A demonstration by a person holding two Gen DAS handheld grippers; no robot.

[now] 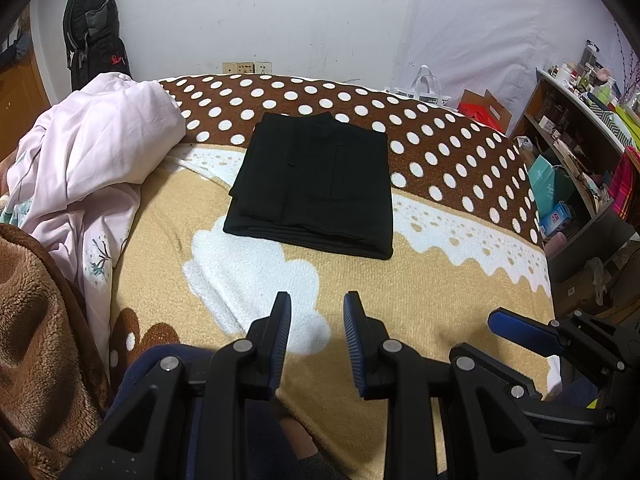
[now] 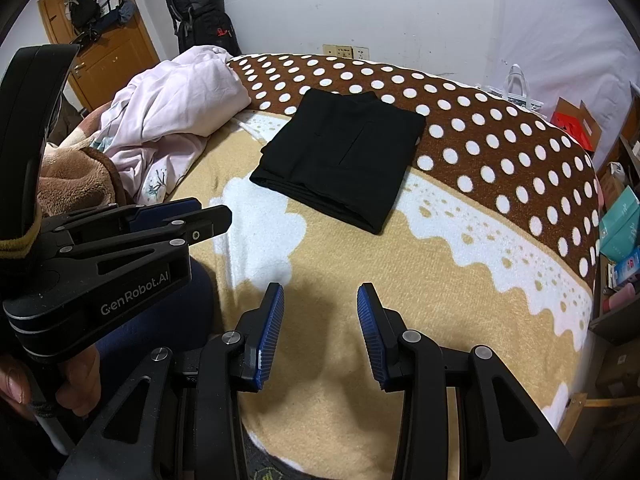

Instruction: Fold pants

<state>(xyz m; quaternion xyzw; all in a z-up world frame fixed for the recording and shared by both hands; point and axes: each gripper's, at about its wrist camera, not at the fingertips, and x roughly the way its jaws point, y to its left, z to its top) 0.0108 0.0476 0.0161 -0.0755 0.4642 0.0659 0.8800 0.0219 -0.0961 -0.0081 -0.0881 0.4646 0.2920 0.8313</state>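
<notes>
The black pants (image 1: 312,184) lie folded in a neat block on the bed blanket (image 1: 400,280), where the brown dotted part meets the tan part. The left gripper (image 1: 317,312) and right gripper (image 2: 320,304) hang near the bed's front edge, well apart from the pants, tongs apart and empty. The folding looks done, so it is best to keep off the pile. A pink quilt (image 1: 100,152) is bunched beside it, and a backpack (image 1: 92,32) leans on the wall.

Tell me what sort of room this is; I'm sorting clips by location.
Most likely a bedroom: folded black pants lie on a bed with a polka-dot blanket, a rumpled pink duvet beside them, cluttered shelves along the wall.
</notes>
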